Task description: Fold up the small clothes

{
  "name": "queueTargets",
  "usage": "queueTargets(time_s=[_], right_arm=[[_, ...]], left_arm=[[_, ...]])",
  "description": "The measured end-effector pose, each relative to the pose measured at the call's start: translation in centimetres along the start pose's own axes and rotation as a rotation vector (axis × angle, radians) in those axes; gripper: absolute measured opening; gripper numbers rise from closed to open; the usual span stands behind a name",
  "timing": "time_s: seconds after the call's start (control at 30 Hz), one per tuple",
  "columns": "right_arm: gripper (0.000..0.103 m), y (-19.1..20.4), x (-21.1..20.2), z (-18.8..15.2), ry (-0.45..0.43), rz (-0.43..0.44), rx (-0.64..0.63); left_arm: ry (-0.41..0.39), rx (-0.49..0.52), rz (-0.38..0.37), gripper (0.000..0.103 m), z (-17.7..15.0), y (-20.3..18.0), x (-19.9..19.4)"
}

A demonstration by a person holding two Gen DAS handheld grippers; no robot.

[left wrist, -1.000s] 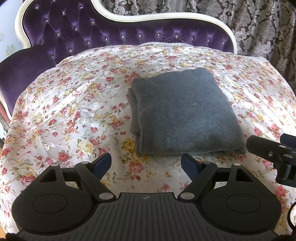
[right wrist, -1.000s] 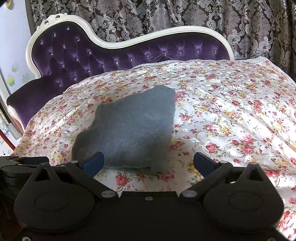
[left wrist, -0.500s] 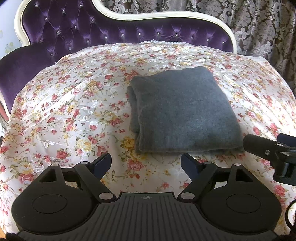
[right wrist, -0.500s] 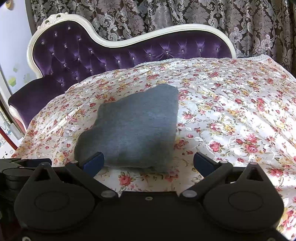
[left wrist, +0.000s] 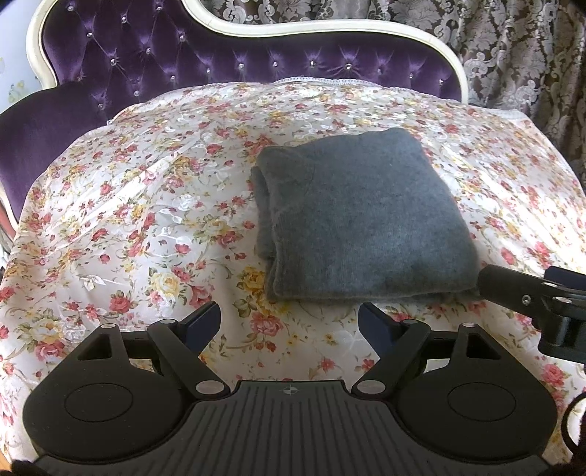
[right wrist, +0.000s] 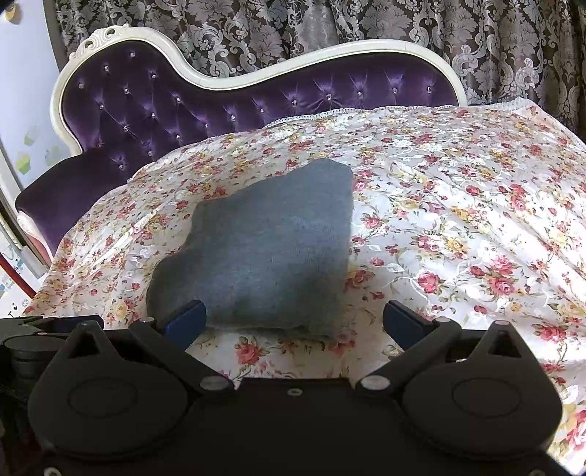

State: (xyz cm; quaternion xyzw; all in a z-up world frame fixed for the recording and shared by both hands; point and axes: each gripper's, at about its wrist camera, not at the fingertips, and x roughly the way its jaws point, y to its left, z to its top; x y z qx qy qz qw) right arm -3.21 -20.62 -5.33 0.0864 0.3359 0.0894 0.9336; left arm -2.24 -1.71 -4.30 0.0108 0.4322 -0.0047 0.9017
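A grey knitted garment (left wrist: 360, 219) lies folded into a thick square on the floral sheet (left wrist: 128, 219); its layered edges show on the left side. My left gripper (left wrist: 289, 324) hovers open just in front of its near edge, nothing between the fingers. In the right wrist view the same garment (right wrist: 263, 249) lies ahead and slightly left. My right gripper (right wrist: 293, 322) is open too, its left fingertip (right wrist: 183, 320) overlapping the garment's near left corner in the picture. The right gripper (left wrist: 531, 300) shows at the right edge of the left wrist view.
The sheet covers a purple tufted chaise with a white frame (right wrist: 219, 80) curving behind. Patterned brown curtains (right wrist: 366, 22) hang at the back. A pale wall (right wrist: 22, 110) stands to the left. Bare sheet spreads left and right of the garment.
Nothing has moved apart from a slight drift of the views; both grippers stay open and the garment lies still.
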Motion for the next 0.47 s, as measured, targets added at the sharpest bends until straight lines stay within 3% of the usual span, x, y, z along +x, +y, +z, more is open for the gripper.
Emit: queueTargets(time_s=[0.47], right_arm=[[0.102,-0.02,0.42,-0.06,0.013,0.004,0.015]], left_arm=[[0.002,0.003,-0.002,0.082,0.02,0.07,0.24]])
